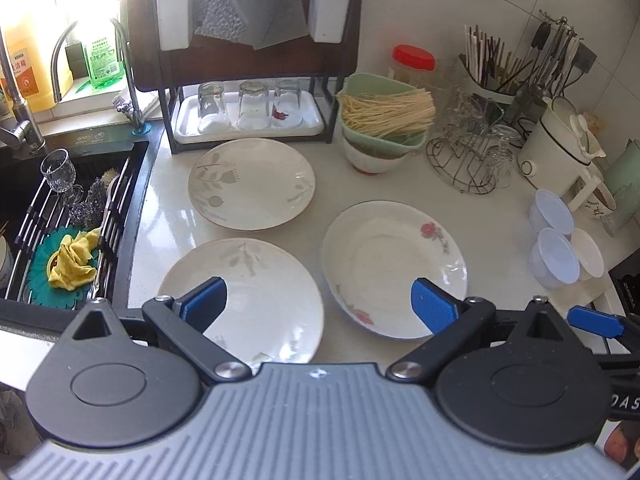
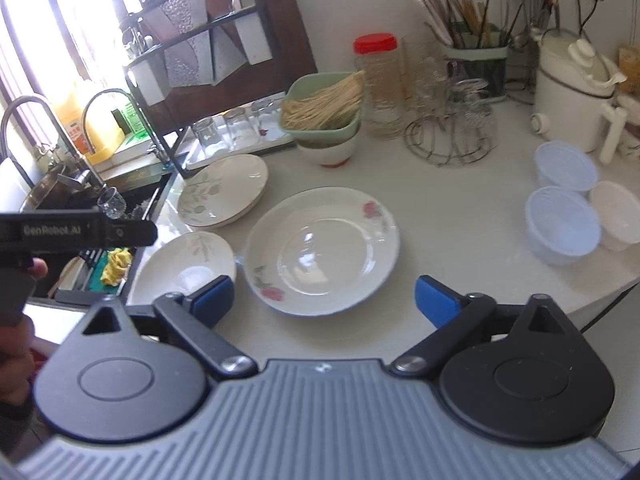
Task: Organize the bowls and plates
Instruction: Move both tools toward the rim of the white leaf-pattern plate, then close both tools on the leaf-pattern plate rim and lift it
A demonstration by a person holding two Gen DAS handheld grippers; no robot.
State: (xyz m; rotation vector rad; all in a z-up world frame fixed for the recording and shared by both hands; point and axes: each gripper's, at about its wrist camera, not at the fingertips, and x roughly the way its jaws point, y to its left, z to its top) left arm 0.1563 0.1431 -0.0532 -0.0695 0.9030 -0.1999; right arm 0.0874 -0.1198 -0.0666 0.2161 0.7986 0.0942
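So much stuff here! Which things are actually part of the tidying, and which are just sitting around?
Part of the job: rose plate, two leaf plates, three small plastic bowls.

Just lying about: noodle basket, red-lidded jar, white kettle, yellow cloth.

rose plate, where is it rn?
The rose plate sits mid-counter in both wrist views, right of the near leaf plate, left of the plastic bowls, ahead of the right gripper.

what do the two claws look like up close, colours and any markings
Both match: the left claw and the right claw have blue ribbed finger pads on black linkage arms with silver pivot screws, round black hubs either side, and a grey ridged body. The left unit's black side bar reads GenRobot.AI. No cables show.
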